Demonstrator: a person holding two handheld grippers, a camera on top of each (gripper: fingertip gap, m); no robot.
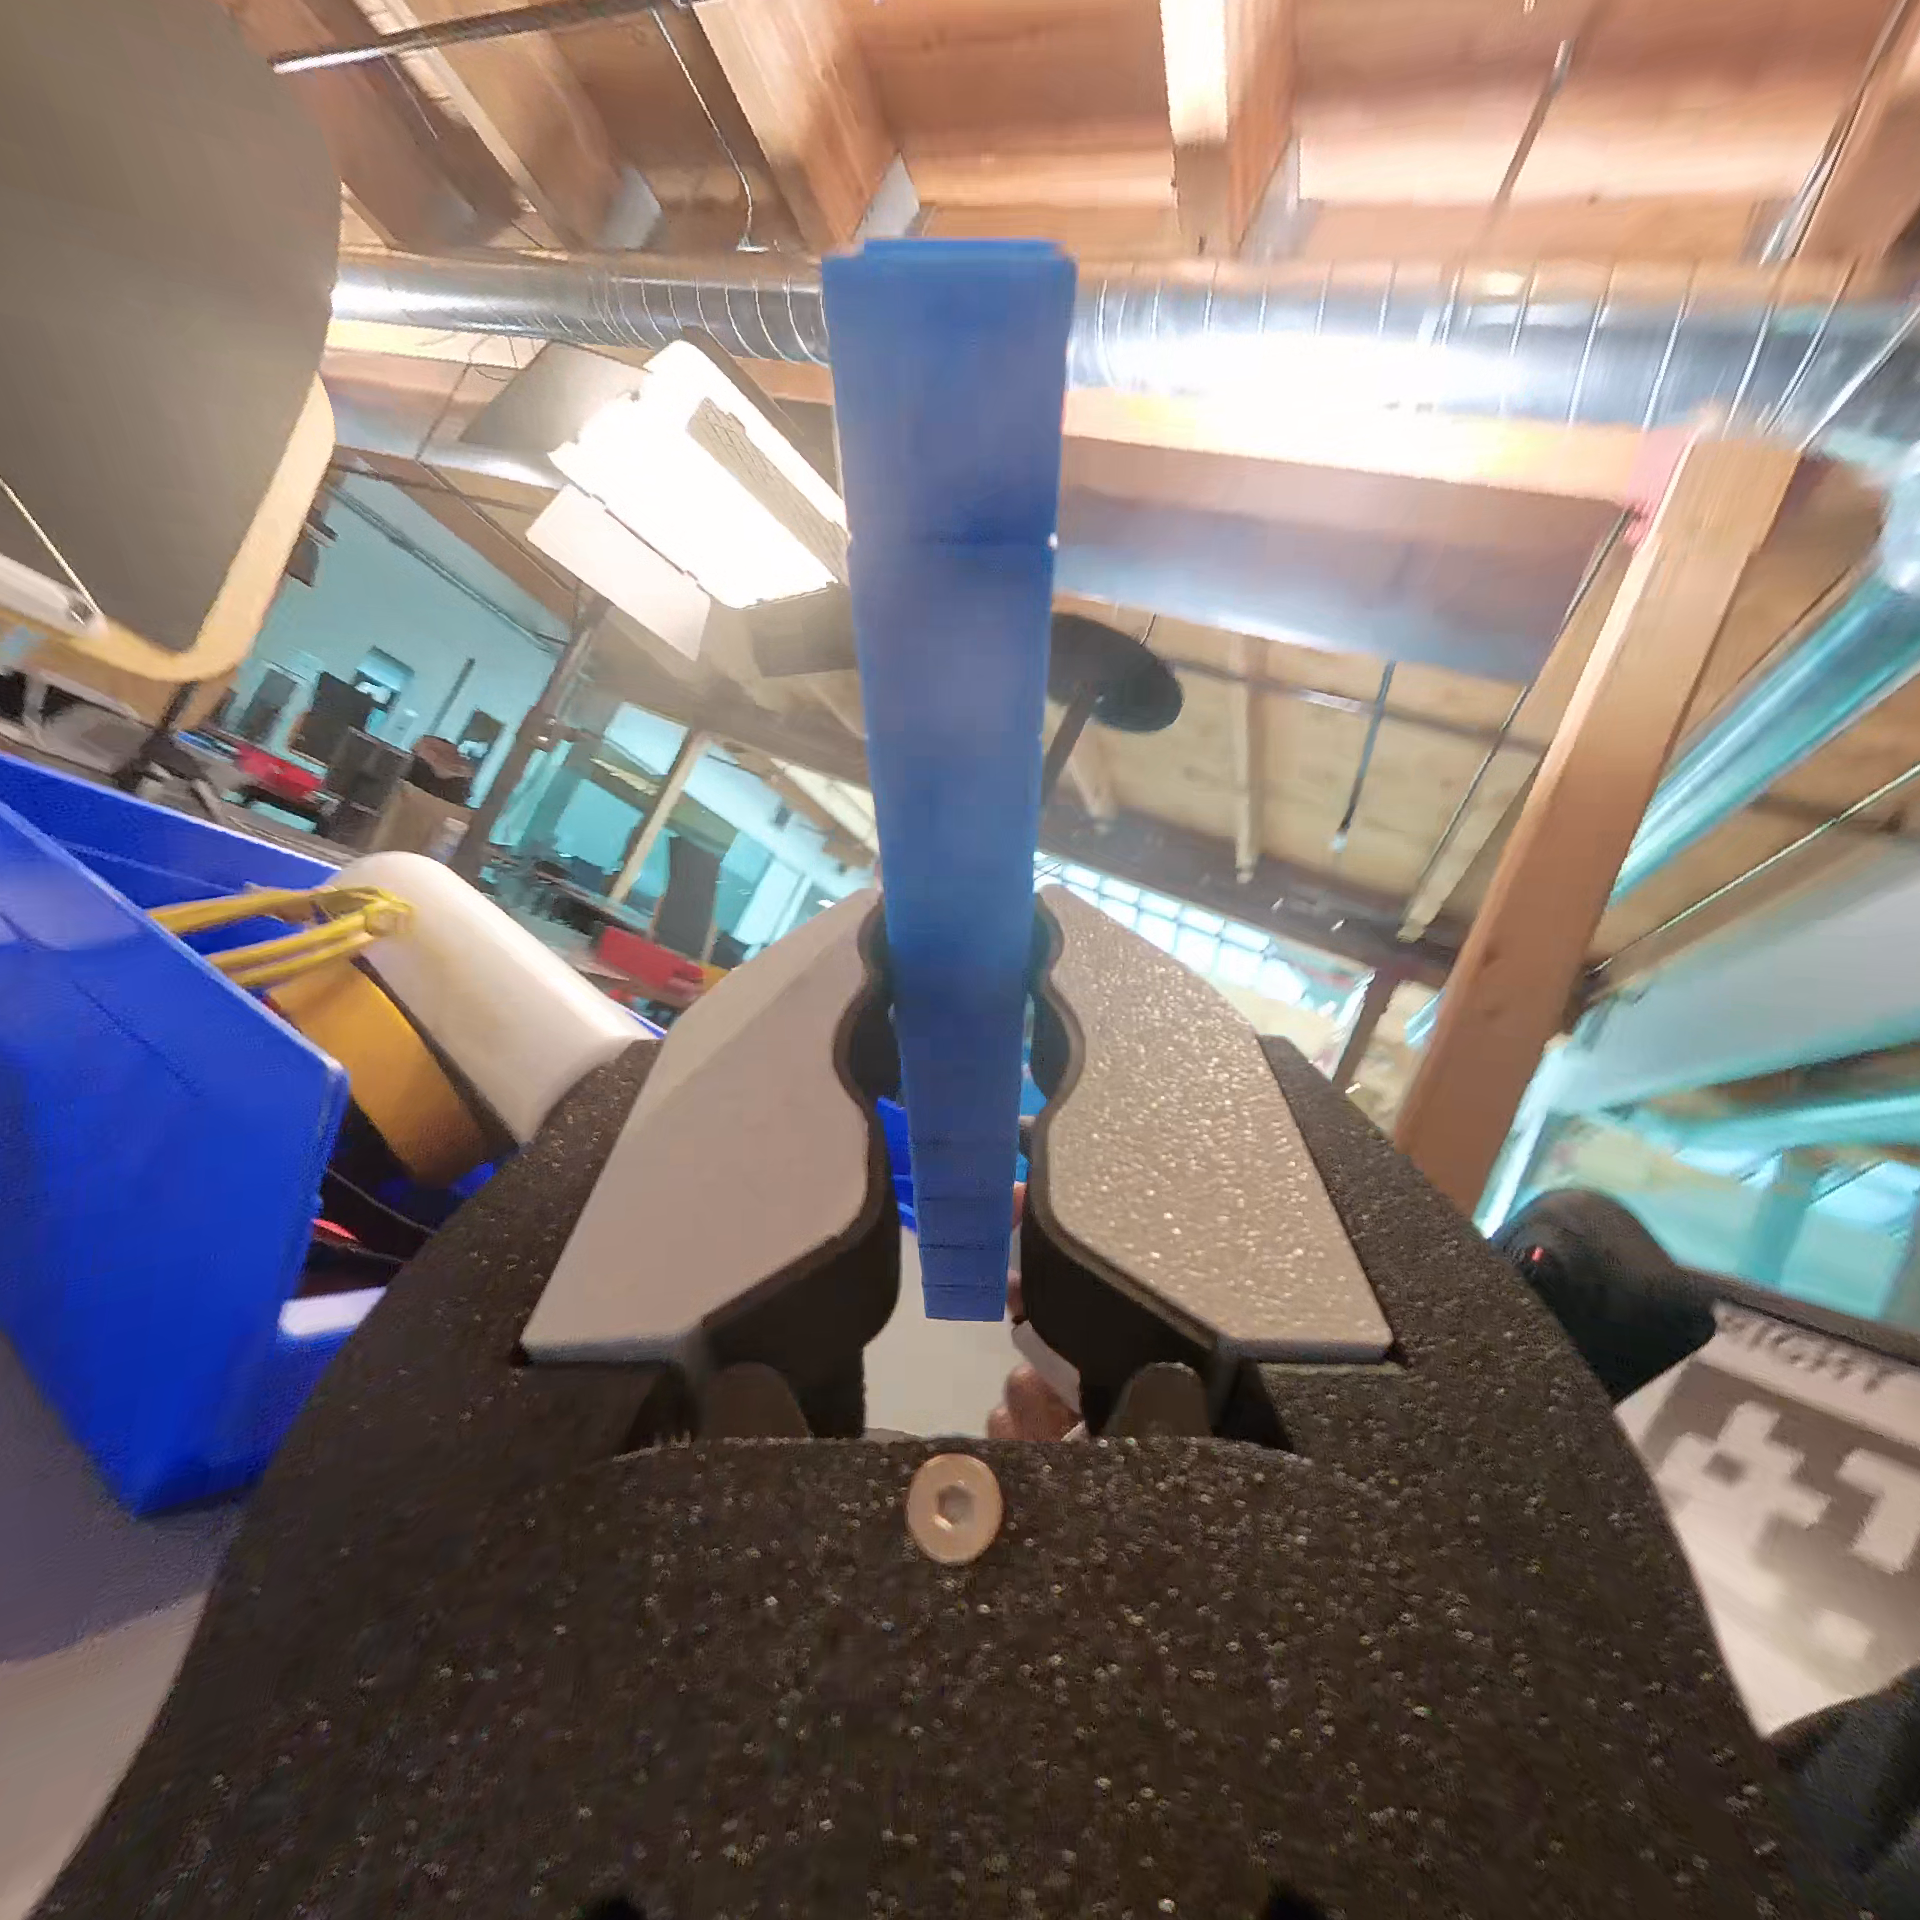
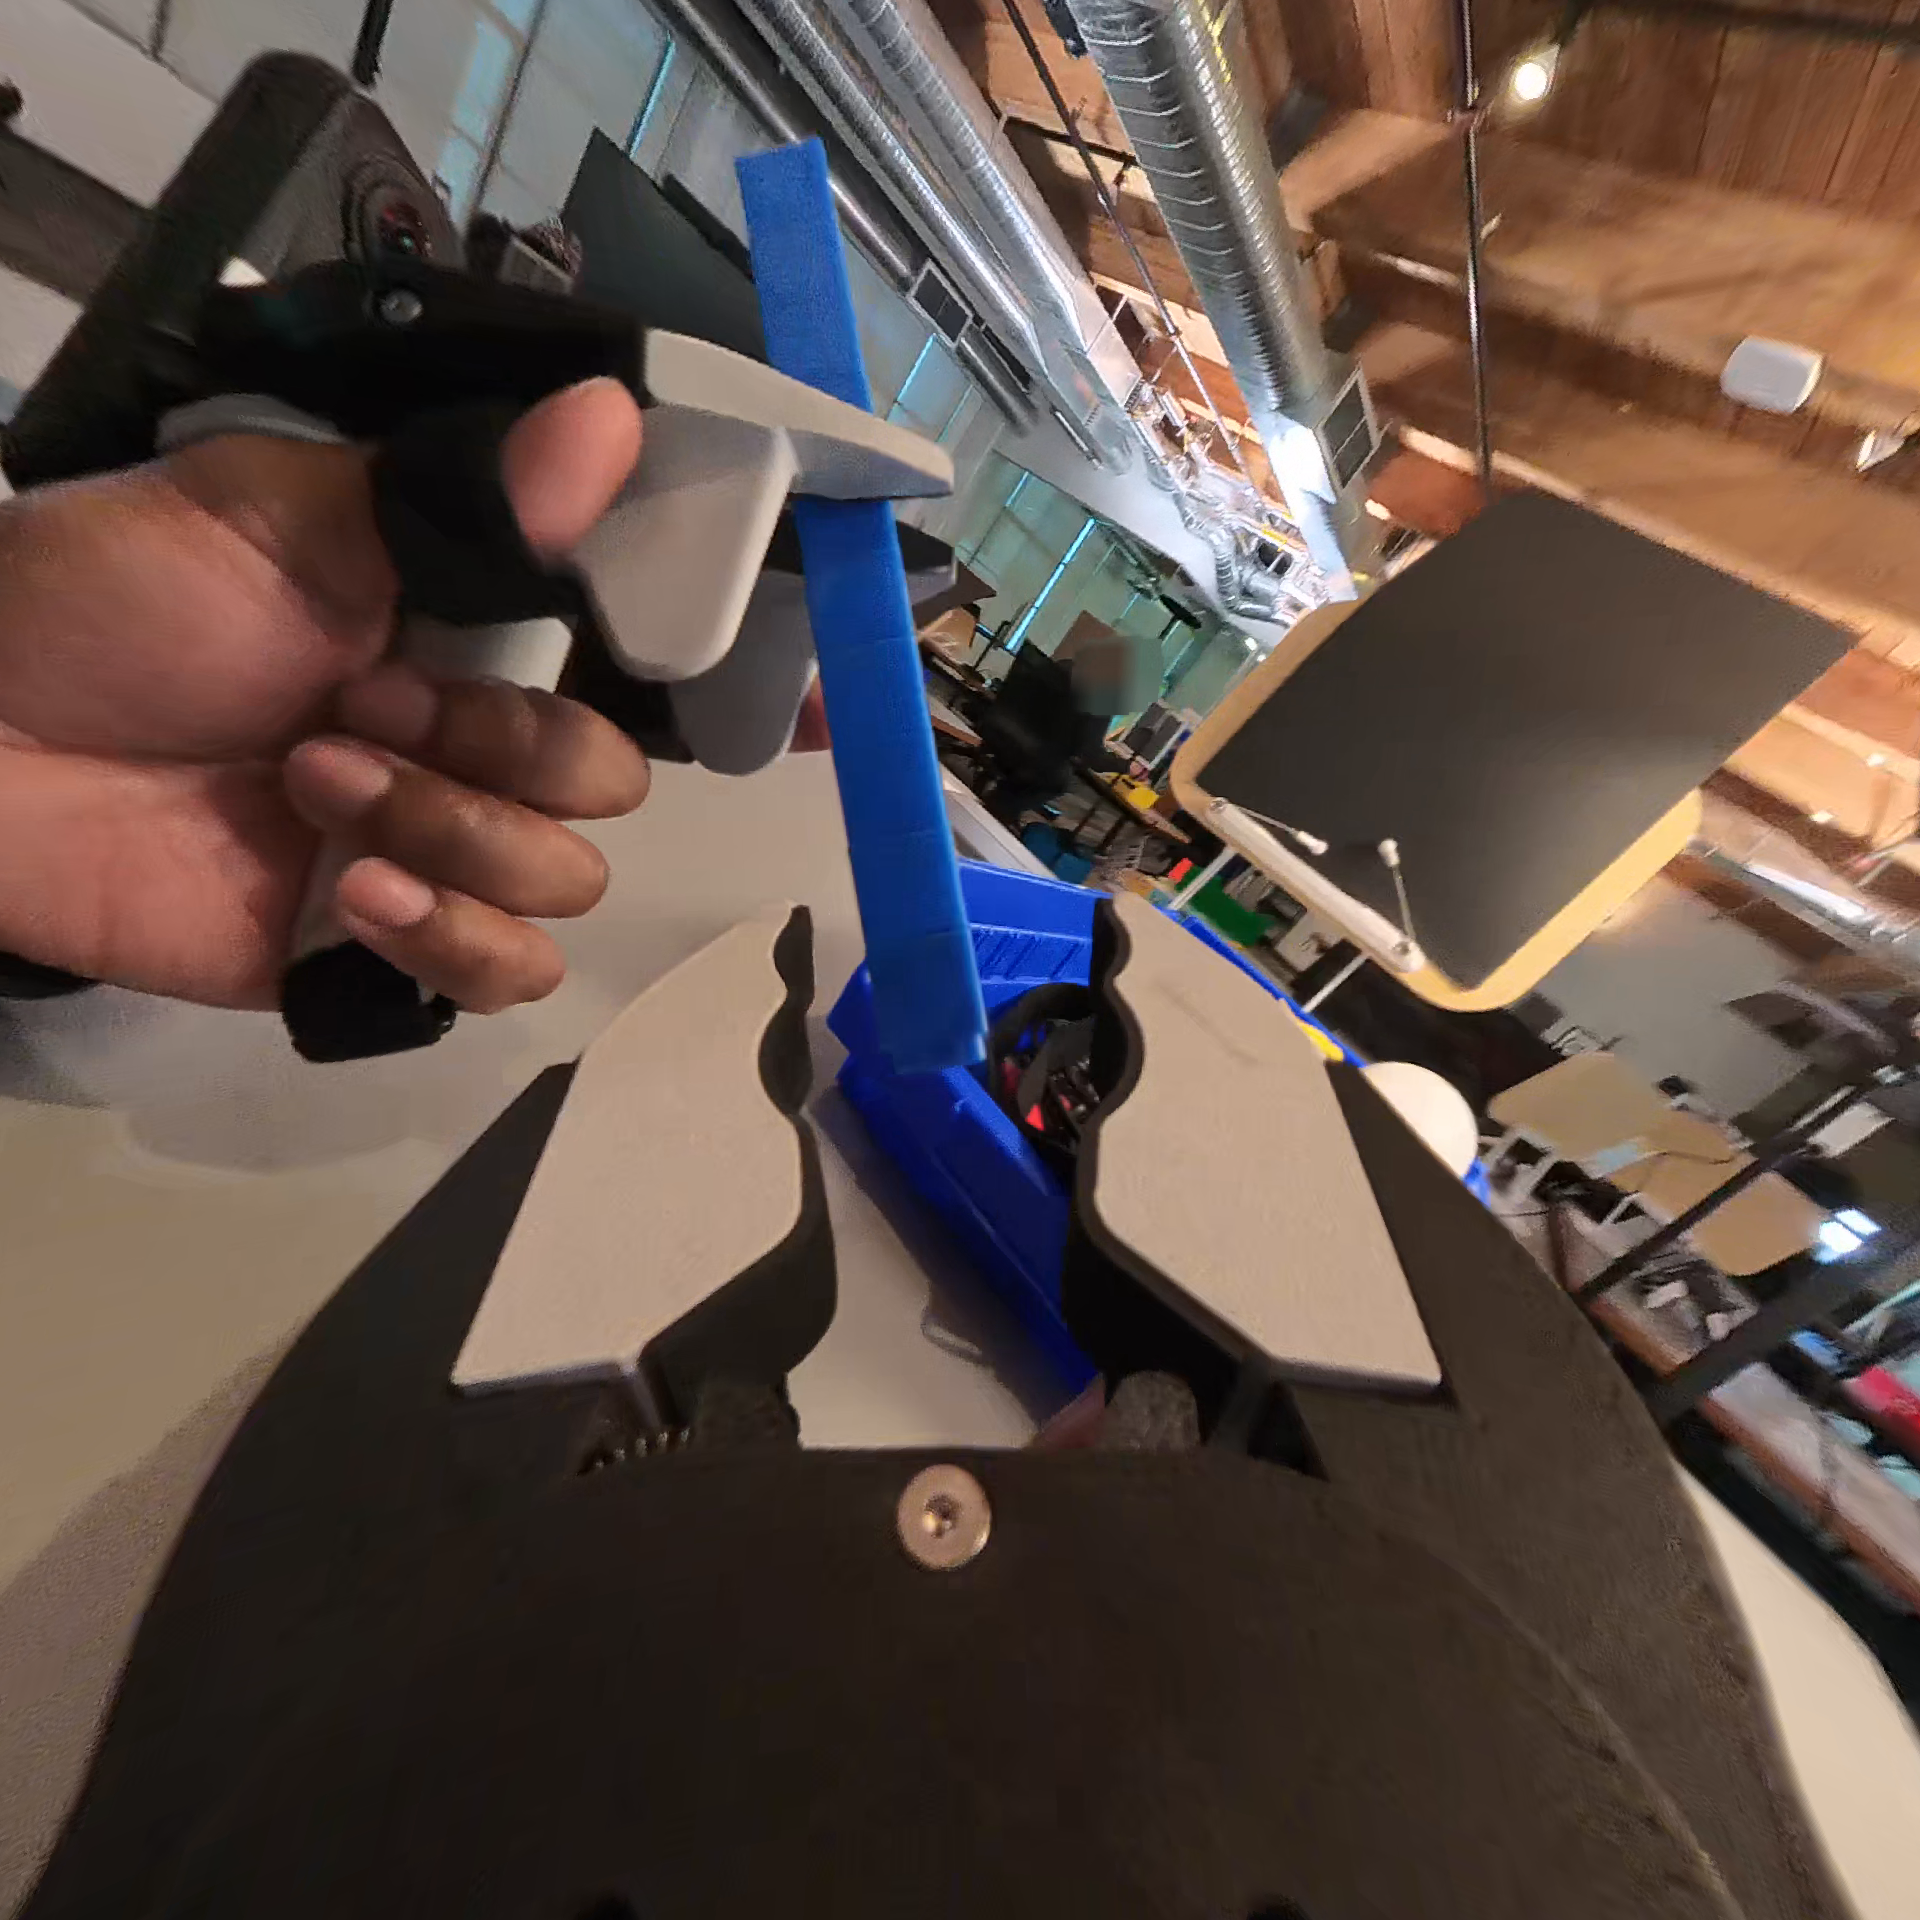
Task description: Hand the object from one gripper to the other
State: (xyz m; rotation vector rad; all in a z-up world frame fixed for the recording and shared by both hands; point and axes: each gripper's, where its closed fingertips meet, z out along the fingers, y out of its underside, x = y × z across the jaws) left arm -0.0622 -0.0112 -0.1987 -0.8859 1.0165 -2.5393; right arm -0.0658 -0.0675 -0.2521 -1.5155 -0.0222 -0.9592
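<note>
The long blue bar (image 1: 951,727) is up in the air, well above the white counter (image 2: 208,1226), with open room all round it except where a gripper holds it. In the left wrist view the left gripper (image 1: 954,935) is clamped on the bar: both grey fingers (image 1: 727,1132) press its narrow lower part, a short end sticks back between them toward the camera, and the longer part rises past the fingertips toward the wooden ceiling beams.

In the right wrist view the same left gripper (image 2: 821,488), gripped by a person's hand (image 2: 260,727), reaches in from the left and pinches the bar (image 2: 883,665) about midway along its length. The bar leans slightly left at the top. Its lower end hangs free near the tips of the right gripper (image 2: 951,930), whose fingers (image 2: 644,1174) stand wide apart; neither one touches the bar.

Beyond that end, a blue bin (image 2: 966,1164) with cables and other items inside sits on the counter, near its far edge. A dark panel with a pale wooden rim (image 2: 1507,748) stands off to the right, well apart from the bar.
</note>
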